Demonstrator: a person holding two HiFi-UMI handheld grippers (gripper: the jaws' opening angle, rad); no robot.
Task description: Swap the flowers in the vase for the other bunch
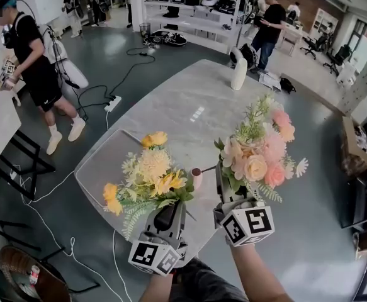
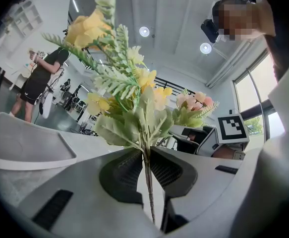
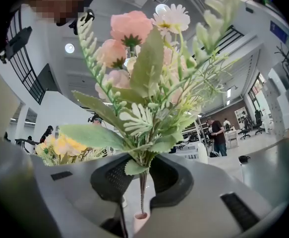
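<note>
A busy workshop spreads behind the oval marble surface (image 1: 189,106). Left of the vase (image 1: 196,178), the yellow bunch (image 1: 152,175) stands upright, its thin stem clamped in the left claw (image 2: 146,167). Right of the vase, the pink bunch (image 1: 262,146) is pinched the same way in the right claw (image 3: 142,175), with its stem end at the vase's mouth. The vase looks small and light (nothing steadies it, both claws being full). A stem dragged sideways against its rim could tip it, and the two bunches' foliage could snag.
</note>
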